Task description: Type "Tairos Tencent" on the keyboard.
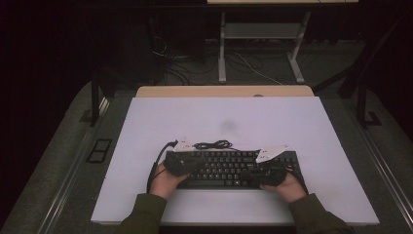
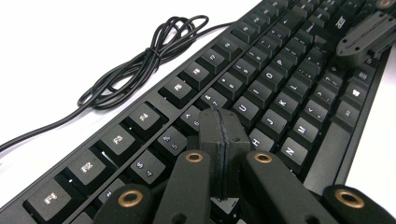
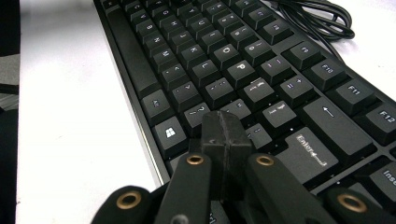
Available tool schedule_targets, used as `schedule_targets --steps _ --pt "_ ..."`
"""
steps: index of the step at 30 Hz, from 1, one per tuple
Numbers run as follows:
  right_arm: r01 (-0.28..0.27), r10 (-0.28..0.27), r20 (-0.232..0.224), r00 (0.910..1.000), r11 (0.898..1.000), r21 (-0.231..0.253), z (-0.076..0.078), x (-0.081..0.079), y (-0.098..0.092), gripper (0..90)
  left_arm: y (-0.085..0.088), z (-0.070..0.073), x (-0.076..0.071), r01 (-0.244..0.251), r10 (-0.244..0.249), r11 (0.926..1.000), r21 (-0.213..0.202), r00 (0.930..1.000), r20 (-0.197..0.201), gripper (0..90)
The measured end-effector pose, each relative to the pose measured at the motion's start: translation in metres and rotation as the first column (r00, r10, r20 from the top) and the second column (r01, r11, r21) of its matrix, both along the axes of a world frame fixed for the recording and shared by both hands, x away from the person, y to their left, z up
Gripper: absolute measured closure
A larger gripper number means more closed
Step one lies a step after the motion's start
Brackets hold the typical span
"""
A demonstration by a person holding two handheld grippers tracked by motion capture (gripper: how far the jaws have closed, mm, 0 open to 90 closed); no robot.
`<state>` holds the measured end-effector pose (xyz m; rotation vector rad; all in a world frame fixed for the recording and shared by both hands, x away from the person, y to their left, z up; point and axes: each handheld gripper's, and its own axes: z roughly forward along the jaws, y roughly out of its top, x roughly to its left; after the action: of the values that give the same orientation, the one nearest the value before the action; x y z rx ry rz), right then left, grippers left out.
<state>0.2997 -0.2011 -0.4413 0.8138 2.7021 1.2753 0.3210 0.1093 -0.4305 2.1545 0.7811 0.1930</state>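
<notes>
A black keyboard (image 1: 229, 168) lies across the near half of the white table top (image 1: 243, 117), and its bundled black cable (image 1: 213, 145) rests just behind it. Over the keyboard's left end my left gripper (image 1: 191, 165) is shut with nothing in it. In the left gripper view its jaws (image 2: 219, 123) press together above the number and letter keys (image 2: 261, 88), with the cable coil (image 2: 140, 60) on the left. At the keyboard's right end my right gripper (image 1: 260, 170) is shut and empty too. Its tips (image 3: 224, 126) hover over the keys (image 3: 233, 70) near Enter.
The right gripper (image 2: 369, 35) appears at the top right of the left gripper view. A wooden table edge (image 1: 224, 91) borders the far side of the white top. On the dark floor beyond stand white desk legs (image 1: 222, 48) among loose cables (image 1: 253, 63).
</notes>
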Motion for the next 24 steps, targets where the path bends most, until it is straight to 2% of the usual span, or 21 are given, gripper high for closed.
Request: schedule_targets --steps 5,6,8,19,24 --pt "0.001 -0.001 0.001 1.0000 1.000 0.001 0.000 0.000 0.000 89.5 0.002 0.002 -0.001 -0.009 0.009 0.9995 -0.032 1.0000 -0.002 88.9" --pt "0.002 -0.002 0.000 1.0000 1.000 0.002 0.000 0.000 0.000 89.5 0.003 0.003 -0.001 -0.002 0.002 0.9996 -0.029 1.0000 -0.002 86.9" --pt "0.001 -0.001 -0.001 1.0000 1.000 0.003 0.000 0.000 0.000 89.5 0.005 0.003 -0.002 -0.007 0.007 0.9988 -0.048 0.9999 -0.008 84.4" --pt "-0.004 0.004 0.001 1.0000 1.000 -0.002 0.000 0.000 0.000 89.5 0.017 0.006 -0.010 0.003 -0.002 0.9951 -0.099 0.9999 0.011 56.1" --pt "-0.006 0.006 0.001 1.0000 1.000 -0.002 0.000 0.001 0.000 89.5 0.023 0.006 -0.015 0.006 -0.004 0.9945 -0.105 0.9996 0.026 42.9"
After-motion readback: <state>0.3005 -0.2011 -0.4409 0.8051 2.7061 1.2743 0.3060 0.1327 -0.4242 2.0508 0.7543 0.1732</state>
